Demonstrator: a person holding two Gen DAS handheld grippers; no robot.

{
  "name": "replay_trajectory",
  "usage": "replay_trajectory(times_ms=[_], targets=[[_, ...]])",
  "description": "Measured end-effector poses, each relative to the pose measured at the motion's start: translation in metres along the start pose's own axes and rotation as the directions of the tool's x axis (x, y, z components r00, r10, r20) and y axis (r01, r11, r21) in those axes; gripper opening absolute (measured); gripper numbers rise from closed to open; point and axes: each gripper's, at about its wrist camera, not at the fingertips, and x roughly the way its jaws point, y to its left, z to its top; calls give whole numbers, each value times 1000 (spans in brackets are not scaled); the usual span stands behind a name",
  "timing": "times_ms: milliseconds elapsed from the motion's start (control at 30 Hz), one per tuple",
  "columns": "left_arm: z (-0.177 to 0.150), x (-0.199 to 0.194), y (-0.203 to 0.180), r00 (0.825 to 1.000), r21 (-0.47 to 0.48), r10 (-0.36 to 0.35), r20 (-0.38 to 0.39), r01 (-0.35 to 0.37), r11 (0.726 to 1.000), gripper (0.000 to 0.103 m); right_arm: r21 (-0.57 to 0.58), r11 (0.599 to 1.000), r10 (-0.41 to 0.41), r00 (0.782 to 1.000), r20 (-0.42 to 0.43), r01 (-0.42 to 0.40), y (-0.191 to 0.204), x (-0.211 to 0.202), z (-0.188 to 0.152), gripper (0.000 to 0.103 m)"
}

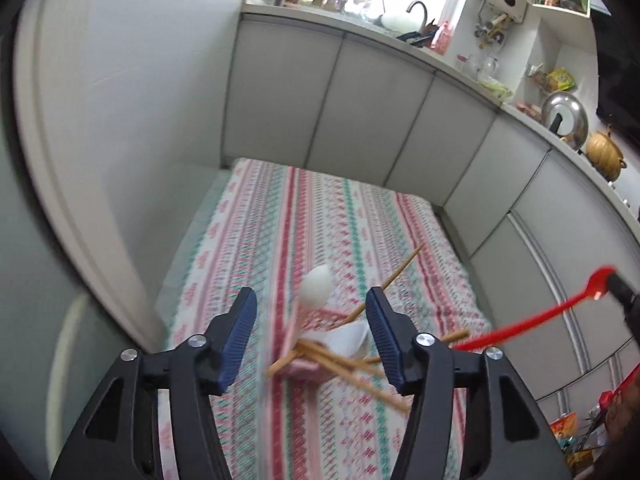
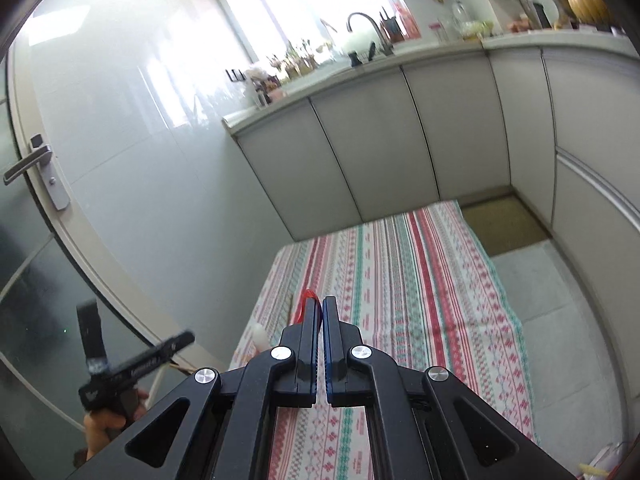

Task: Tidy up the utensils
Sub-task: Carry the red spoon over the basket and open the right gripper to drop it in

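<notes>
My left gripper [image 1: 312, 304] is open and empty, held above a pink utensil box [image 1: 316, 344] on the striped tablecloth [image 1: 280, 216]. Several wooden chopsticks [image 1: 348, 368] lie across and around the box, one longer chopstick [image 1: 394, 280] slanting up to the right. A white spoon [image 1: 316, 286] stands up from the box. My right gripper [image 2: 321, 304] is shut on a red plastic utensil [image 2: 308, 300]; in the left wrist view the red utensil [image 1: 536, 318] hangs in the air at right, over the table's right edge.
Grey cabinet doors [image 1: 360, 100] run behind and to the right of the table, with a cluttered counter and sink [image 1: 416, 28] above. A glass door with a handle [image 2: 36, 164] is on the left. The floor [image 2: 552, 292] lies right of the table.
</notes>
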Motion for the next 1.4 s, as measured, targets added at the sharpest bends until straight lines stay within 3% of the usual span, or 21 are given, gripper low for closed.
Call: replay_trajectory(times_ms=[167,333,533,733,1000,1133,1233,1400], targets=[[-26,-9,22,994,16,91,-58,-90,996,69,-39,999,12,1000,28,-11,32,7,10,2],[-51,5,33,983,55,122,-137,-115,992,69,-87,996,8,999,41,-4,63,29,12,2],[-62,24,40,971,75,146,-191,-134,988,69,-191,979,-60,997,37,67,102,73,-6,2],[-64,38,38,962,113,162,-221,-140,984,69,-315,937,-153,988,7,148,126,125,-33,2],[-66,44,40,959,134,169,-228,-141,981,69,-357,925,-161,985,-58,130,130,157,-50,2],[-66,44,37,960,141,165,-227,-135,981,69,-364,930,-101,989,-106,56,134,163,-56,4],[-66,41,33,962,146,160,-222,-130,981,69,-312,950,-51,986,-156,0,131,160,-54,13],[-65,29,27,967,145,153,-204,-125,982,69,-269,963,-33,989,-144,-7,121,132,-45,22]])
